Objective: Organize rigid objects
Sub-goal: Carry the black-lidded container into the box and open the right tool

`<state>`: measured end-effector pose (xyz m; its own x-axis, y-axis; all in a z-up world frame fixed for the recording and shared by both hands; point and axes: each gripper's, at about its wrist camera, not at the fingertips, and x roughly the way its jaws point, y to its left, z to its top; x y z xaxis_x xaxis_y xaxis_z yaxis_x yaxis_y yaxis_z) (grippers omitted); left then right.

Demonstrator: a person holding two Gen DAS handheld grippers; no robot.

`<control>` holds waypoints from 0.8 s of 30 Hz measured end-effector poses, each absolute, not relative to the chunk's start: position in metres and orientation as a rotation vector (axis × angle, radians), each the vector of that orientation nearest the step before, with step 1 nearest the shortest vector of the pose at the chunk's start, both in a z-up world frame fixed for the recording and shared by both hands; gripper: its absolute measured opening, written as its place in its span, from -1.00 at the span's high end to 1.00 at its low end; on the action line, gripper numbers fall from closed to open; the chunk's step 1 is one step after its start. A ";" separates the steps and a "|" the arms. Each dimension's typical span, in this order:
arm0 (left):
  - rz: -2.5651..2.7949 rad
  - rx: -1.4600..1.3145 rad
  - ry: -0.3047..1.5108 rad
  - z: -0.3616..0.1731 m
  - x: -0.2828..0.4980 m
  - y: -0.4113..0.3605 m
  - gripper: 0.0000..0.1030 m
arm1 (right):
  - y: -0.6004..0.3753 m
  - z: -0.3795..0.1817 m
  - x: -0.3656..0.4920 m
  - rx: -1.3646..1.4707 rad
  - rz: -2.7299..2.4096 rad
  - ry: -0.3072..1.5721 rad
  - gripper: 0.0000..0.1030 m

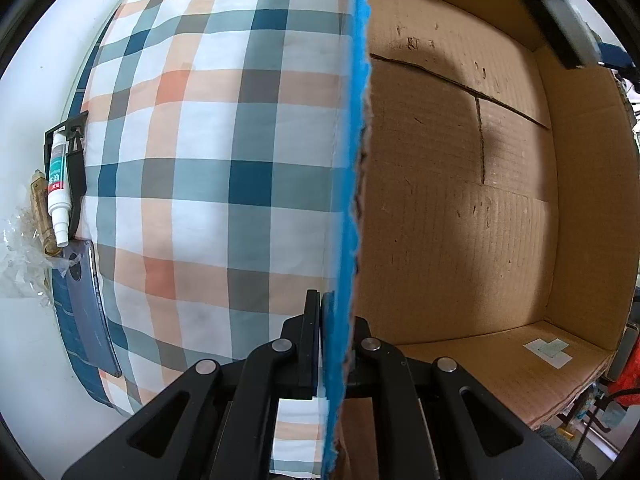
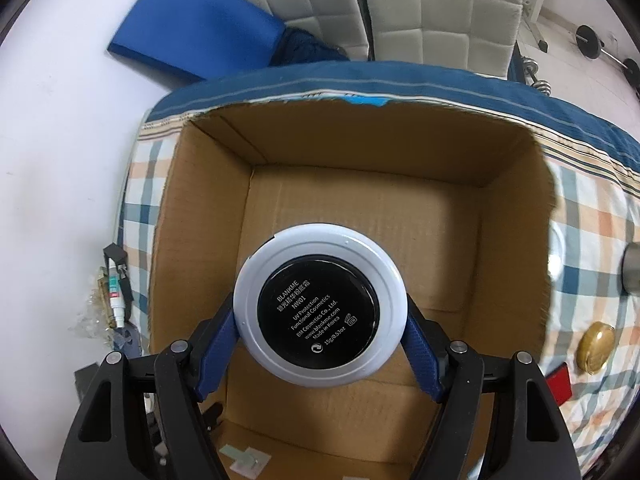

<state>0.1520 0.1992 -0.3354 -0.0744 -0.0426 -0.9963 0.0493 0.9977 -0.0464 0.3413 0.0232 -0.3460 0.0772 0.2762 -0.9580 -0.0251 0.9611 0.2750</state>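
Observation:
An open cardboard box (image 2: pixel 360 208) stands on a plaid cloth (image 2: pixel 592 216). My right gripper (image 2: pixel 320 320) is shut on a round white cosmetic compact (image 2: pixel 318 308) with a black label, held over the box's open top. My left gripper (image 1: pixel 334 320) is shut on the box's blue-edged wall (image 1: pixel 356 140); the empty box interior (image 1: pixel 460 200) lies to its right and the plaid cloth (image 1: pixel 220 160) to its left.
A white tube (image 1: pixel 58 192), a black clip, a brown stick and a grey phone (image 1: pixel 86 304) lie at the cloth's left edge. A gold round tin (image 2: pixel 595 346) and a red item (image 2: pixel 560 380) lie right of the box. A blue pad (image 2: pixel 200 32) and chairs stand behind.

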 end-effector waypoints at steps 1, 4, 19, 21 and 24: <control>-0.076 0.003 1.643 -0.336 0.154 0.200 0.93 | 0.028 -0.351 0.344 0.200 0.229 1.488 -0.50; -0.074 -0.002 1.642 -0.337 0.155 0.201 0.93 | 0.040 -0.365 0.349 0.202 0.237 1.514 -0.50; -0.066 -0.010 1.642 -0.335 0.150 0.207 0.93 | 0.058 -0.420 0.363 0.221 0.265 1.613 -0.51; -0.065 -0.010 1.642 -0.335 0.149 0.207 0.93 | 0.059 -0.426 0.363 0.227 0.268 1.626 -0.58; -0.065 -0.016 1.647 -0.337 0.147 0.209 0.93 | 0.055 -0.427 0.362 0.233 0.259 1.623 -1.00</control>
<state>0.1470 0.2088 -0.3368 -0.0769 -0.0502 -0.9958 0.0288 0.9982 -0.0526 0.3622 0.0552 -0.4269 -0.0676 0.3049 -0.9500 -0.0056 0.9520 0.3060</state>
